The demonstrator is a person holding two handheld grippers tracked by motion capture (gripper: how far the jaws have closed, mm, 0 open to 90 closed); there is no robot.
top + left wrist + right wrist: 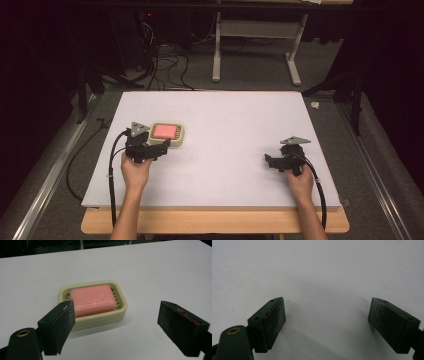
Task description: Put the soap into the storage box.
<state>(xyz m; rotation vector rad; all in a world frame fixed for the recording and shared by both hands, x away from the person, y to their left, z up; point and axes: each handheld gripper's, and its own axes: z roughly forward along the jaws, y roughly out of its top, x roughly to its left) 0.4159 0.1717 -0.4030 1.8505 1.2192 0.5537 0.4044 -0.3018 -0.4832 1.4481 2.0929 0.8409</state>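
Pink and rounded at its corners, a bar of soap (92, 300) lies flat in a pale cream plastic soap dish (119, 314) with a ribbed floor, and the dish sits on the white table (225, 150) toward its left half. In the high view the dish (179, 140) lies just ahead of the left gripper (159, 148), whose black body is held in the person's left hand (135, 169). In the left gripper view, this gripper (116, 326) has its jaws spread wide; the near edge of the dish lies between them, the left jaw overlapping the dish's near left corner, though whether it touches cannot be told.

Well apart on the right half of the table, the right gripper (269, 160) is held low in the person's right hand (300, 181), pointing left. In its own view the right gripper (327, 322) also has its jaws spread wide, with bare white table between them.
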